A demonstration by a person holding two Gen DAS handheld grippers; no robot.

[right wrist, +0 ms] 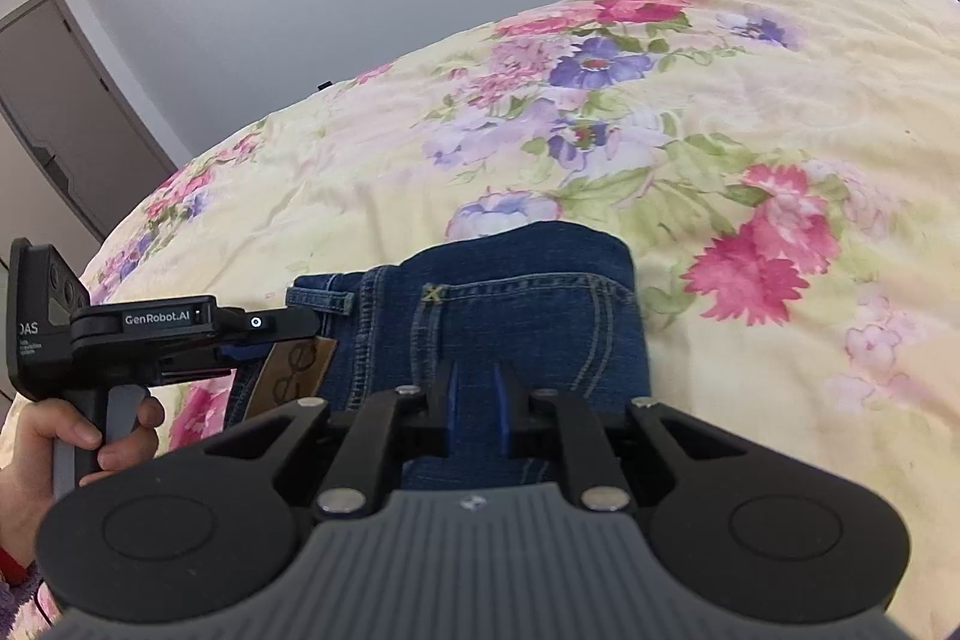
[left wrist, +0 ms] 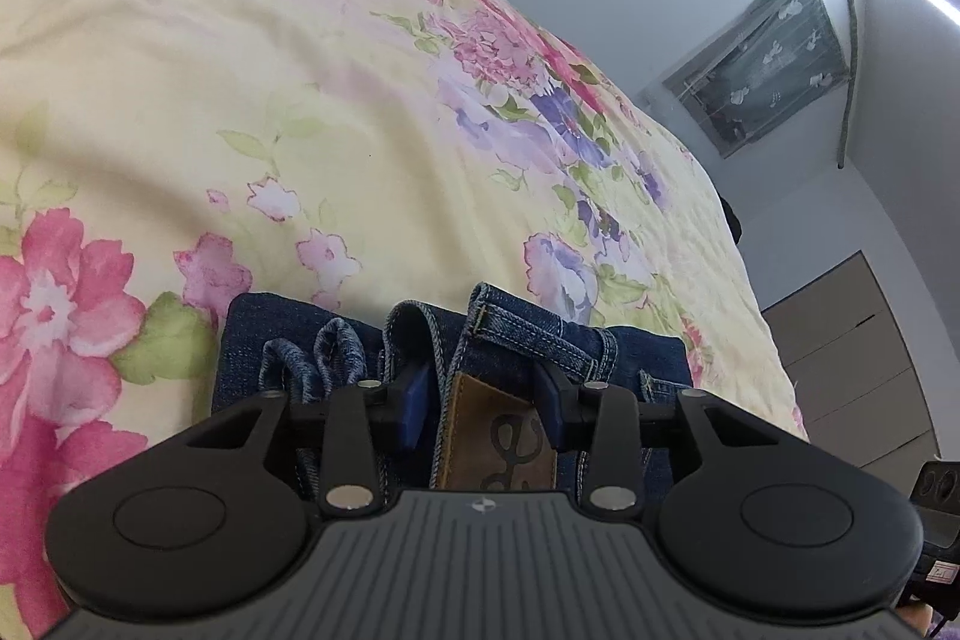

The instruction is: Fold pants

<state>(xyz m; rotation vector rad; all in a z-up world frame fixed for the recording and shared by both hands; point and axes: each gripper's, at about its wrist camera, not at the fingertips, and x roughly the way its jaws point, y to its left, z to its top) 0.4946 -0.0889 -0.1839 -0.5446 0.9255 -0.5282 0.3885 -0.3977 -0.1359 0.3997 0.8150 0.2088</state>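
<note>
The pants point(right wrist: 516, 304) are dark blue jeans, folded into a compact bundle on the floral bedspread. In the left wrist view the jeans point(left wrist: 528, 340) show their waistband and brown leather patch point(left wrist: 498, 442). My left gripper point(left wrist: 486, 394) stands open around the waistband and patch, one blue pad on each side. It also shows in the right wrist view point(right wrist: 264, 334) at the bundle's left end. My right gripper point(right wrist: 477, 403) is nearly closed, pinching the near edge of the jeans by the back pocket.
The yellow floral bedspread point(left wrist: 300, 112) fills both views. A grey wall lies beyond it. A wardrobe point(left wrist: 864, 370) stands at the right of the left view, a door point(right wrist: 54, 118) at the left of the right view.
</note>
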